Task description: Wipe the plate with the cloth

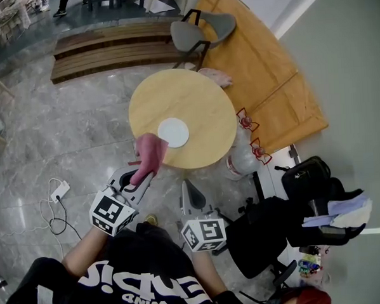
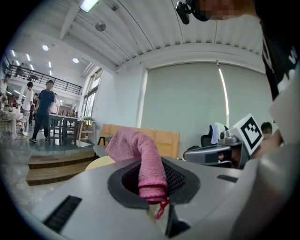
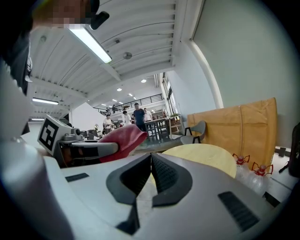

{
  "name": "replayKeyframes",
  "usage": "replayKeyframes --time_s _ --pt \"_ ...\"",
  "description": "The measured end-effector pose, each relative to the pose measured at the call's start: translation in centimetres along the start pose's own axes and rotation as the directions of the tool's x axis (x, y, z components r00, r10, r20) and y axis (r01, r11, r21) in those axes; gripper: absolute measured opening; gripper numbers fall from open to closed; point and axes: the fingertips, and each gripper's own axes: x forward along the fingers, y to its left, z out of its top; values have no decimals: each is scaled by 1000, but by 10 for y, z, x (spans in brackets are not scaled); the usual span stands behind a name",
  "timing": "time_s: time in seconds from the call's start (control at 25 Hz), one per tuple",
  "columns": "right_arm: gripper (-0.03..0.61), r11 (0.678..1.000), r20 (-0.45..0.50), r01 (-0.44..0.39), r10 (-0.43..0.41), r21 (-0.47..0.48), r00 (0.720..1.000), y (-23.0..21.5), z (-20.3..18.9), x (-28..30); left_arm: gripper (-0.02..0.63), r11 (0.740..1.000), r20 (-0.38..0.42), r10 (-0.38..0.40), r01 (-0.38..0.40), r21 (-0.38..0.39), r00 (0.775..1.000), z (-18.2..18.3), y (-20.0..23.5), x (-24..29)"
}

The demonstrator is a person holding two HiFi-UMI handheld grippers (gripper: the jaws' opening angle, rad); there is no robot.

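Sitting near the front edge of the round table [image 1: 199,93], the white plate [image 1: 173,132] lies just ahead and right of the left gripper [image 1: 139,178]. Its jaws are clamped on the pink cloth [image 1: 149,151], which stands upright beside the plate. The right gripper [image 1: 187,191], pinched closed on nothing, hangs farther back. There's open wood all round the plate.

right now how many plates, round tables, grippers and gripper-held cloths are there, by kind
white plate: 1
round wooden table: 1
grippers: 2, left gripper and right gripper
pink cloth, in the left gripper: 1
total: 5
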Motion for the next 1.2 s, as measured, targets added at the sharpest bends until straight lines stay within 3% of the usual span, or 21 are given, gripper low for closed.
replayKeyframes --time_s 0.52,0.84,1.2 --pt "23 998 -20 -55 55 1 998 -21 1 20 51 999 -8 38 -38 -8 999 8 7 25" --pt "23 999 -30 -41 41 1 999 -40 0 29 51 1000 -19 21 -21 -16 1000 9 7 44" --pt "23 1000 -27 -10 10 13 1000 -61 7 65 51 1000 -33 -6 6 -13 999 13 39 78"
